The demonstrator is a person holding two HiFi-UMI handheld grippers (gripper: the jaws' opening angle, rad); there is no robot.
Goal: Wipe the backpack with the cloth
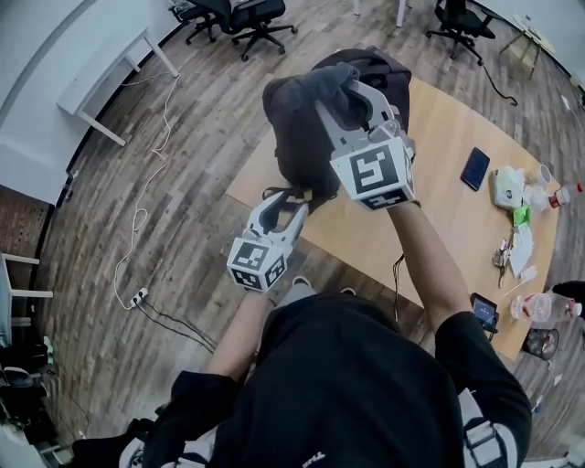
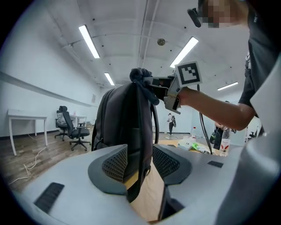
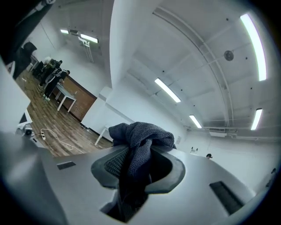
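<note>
A dark backpack [image 1: 297,137] stands upright at the near corner of the wooden table [image 1: 443,128]. My right gripper [image 1: 345,96] is raised to the backpack's top, shut on a bunched dark grey cloth [image 1: 324,84]. In the right gripper view the cloth [image 3: 140,134] fills the gap between the pads. My left gripper [image 1: 286,203] is low at the backpack's near side and open. In the left gripper view a black strap [image 2: 142,145] hangs between the pads without being pressed, and the backpack [image 2: 116,118] rises just beyond it.
A phone [image 1: 474,167], bottles [image 1: 545,308], keys and small clutter lie on the table's right part. A second phone [image 1: 483,311] sits near the table's front edge. Office chairs [image 1: 239,16] and a white desk [image 1: 105,78] stand beyond. A cable [image 1: 137,219] runs across the floor at left.
</note>
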